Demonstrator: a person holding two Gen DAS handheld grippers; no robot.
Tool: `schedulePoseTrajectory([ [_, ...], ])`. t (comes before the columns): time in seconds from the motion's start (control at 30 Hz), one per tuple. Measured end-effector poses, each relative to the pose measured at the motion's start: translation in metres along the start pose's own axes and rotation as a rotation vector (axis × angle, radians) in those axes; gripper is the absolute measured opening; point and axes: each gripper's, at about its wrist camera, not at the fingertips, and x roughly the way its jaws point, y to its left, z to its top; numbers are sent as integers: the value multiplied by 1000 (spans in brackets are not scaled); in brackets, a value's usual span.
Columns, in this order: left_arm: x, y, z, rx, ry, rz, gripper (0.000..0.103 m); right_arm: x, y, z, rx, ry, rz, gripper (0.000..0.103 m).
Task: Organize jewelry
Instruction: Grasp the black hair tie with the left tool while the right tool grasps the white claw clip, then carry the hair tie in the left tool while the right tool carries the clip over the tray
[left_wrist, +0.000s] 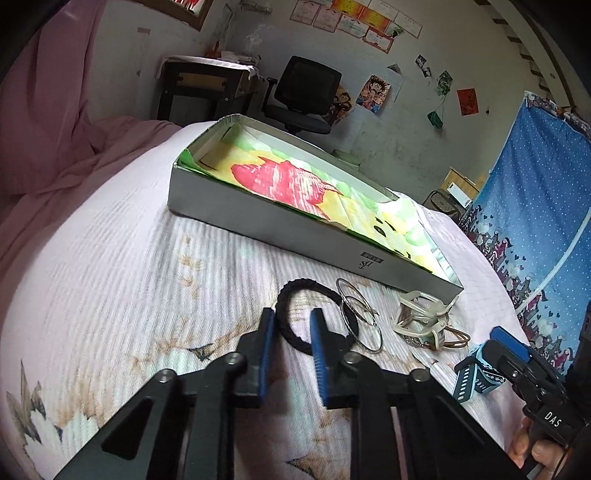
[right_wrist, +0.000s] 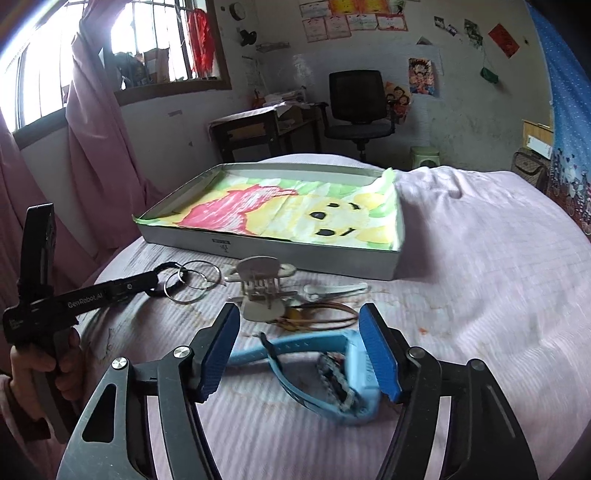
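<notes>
left gripper (left_wrist: 292, 320): fingers narrow, straddling the black hair tie (left_wrist: 295, 295) just before the grey box (left_wrist: 280, 225) | right gripper (right_wrist: 299, 332): fingers half-wide around the blue watch (right_wrist: 332, 369), not pinching | bangles (left_wrist: 360, 317), claw clip (right_wrist: 260, 291) near the box front

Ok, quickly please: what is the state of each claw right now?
Left claw: closed on the black hair tie.
Right claw: open; the blue watch lies between its pads, not clearly gripped.
</notes>
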Motion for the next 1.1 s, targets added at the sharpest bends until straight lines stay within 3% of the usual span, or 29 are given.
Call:
schedulePoseTrajectory([
  [0.23,2,6,-2,-24,-7,-40,7,30,22,10,-34,61,32,60],
  [0.4,4,7,-2,-25,-17,-58,6,48,29,15,-47,101,31,54],
  [0.53,5,7,-3,-26,-10,-56,6,60,30,17,-39,144,19,42],
  [0.6,5,6,-2,-24,-4,-50,5,61,30,18,-34,142,13,37],
  [0.63,3,6,-1,-25,-4,-46,5,60,30,18,-32,135,8,28],
  [0.9,-30,-4,3,51,-72,-9,5,44,34,16,-52,57,21,26],
  [0.93,-35,-4,5,54,-81,-13,5,40,35,17,-54,41,20,20],
  [0.97,-39,-4,7,57,-88,-15,5,37,35,17,-55,28,21,20],
  [1.1,-46,-4,11,68,-92,-10,5,41,37,17,-66,46,31,20],
])
